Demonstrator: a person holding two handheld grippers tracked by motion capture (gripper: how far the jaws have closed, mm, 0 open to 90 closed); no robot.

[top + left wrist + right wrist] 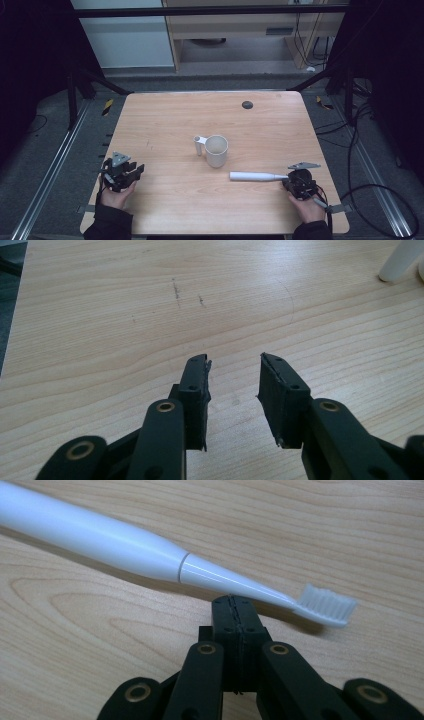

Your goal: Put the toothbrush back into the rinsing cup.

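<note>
We see the white plastic electric toothbrush (257, 176) lying flat on the light wooden table (170, 120), just in front of the white ceramic mug (216, 150). In the high view its brush head is hidden under the right gripper (289, 181), so we cannot tell there how the two meet. The right gripper view settles part of it: the jaws are pressed together with nothing between them, their tips sitting just under the thin neck of the toothbrush (165, 555), whose white bristles lie to the right of the tips. Whether the tips actually touch the neck is hard to make out. The thick handle is cut off at the upper left edge of that view. The left gripper (132, 170) rests near the table's left edge, well apart from the toothbrush. In its own view the left gripper (234, 367) has a gap between the pads, bare wood showing through, nothing grasped; a white piece at the upper right corner is cropped and we cannot identify it.
</note>
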